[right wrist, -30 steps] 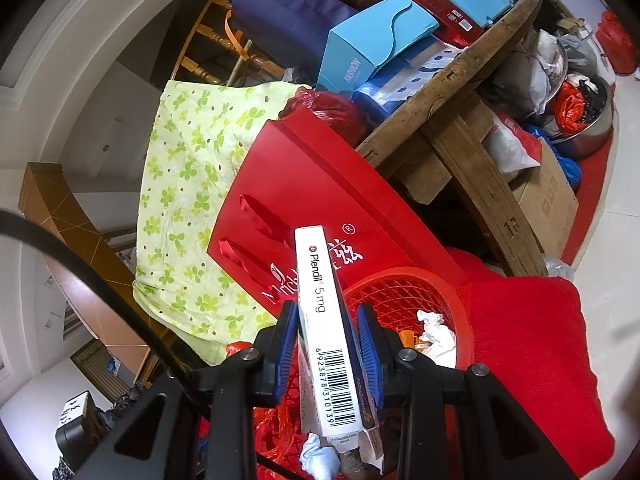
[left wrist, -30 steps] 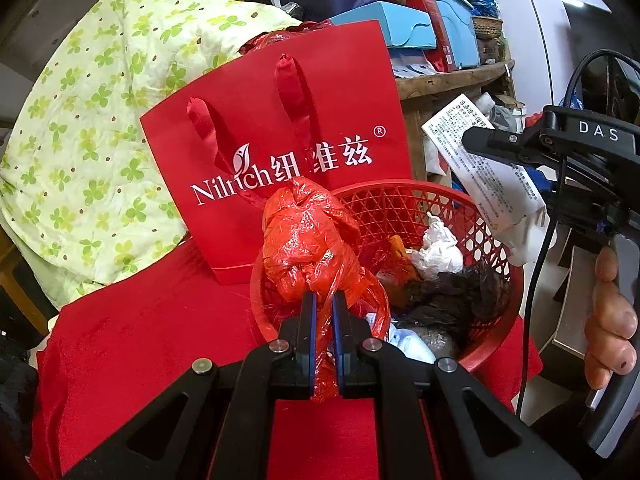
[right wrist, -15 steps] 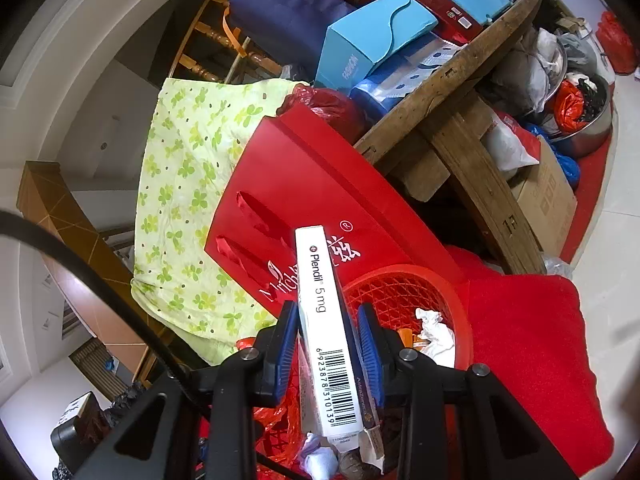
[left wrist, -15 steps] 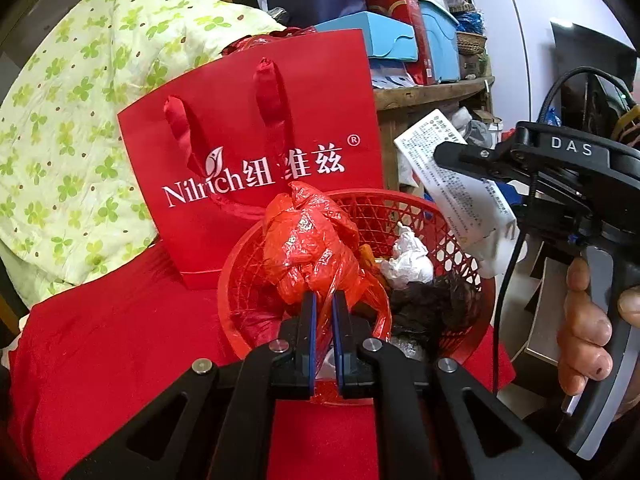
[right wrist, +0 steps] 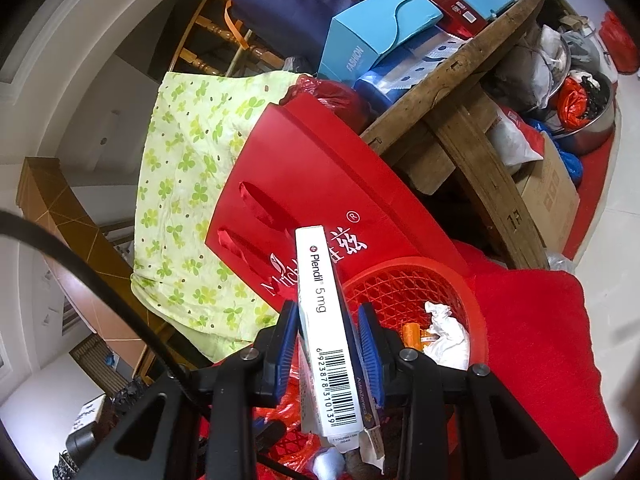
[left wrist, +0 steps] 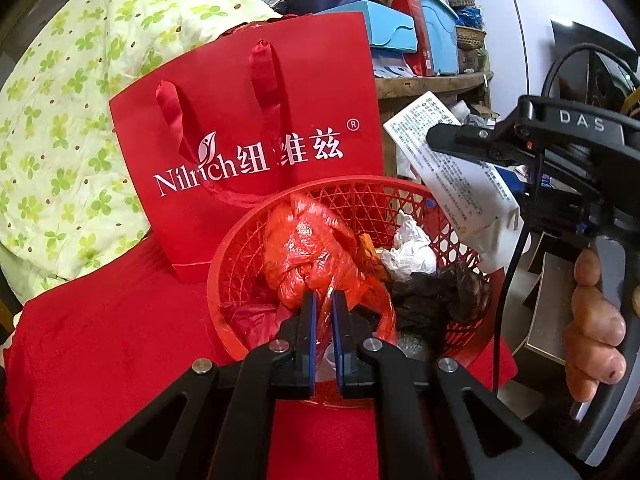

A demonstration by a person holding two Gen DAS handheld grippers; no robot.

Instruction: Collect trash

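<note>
With your left gripper [left wrist: 323,304] clamped on the red bag [left wrist: 308,256] and your right gripper [right wrist: 329,334] pinching the box [right wrist: 324,320], release both squarely over the basket [left wrist: 360,196].

Cluttered home, quilt [left wrist: 60,128], stacked boxes [right wrist: 372,36]

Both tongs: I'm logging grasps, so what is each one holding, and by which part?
Left tongs pinch the crumpled red plastic bag by its loose lower tail. Right tongs clamp the white Plendil medicine box across its middle.
</note>
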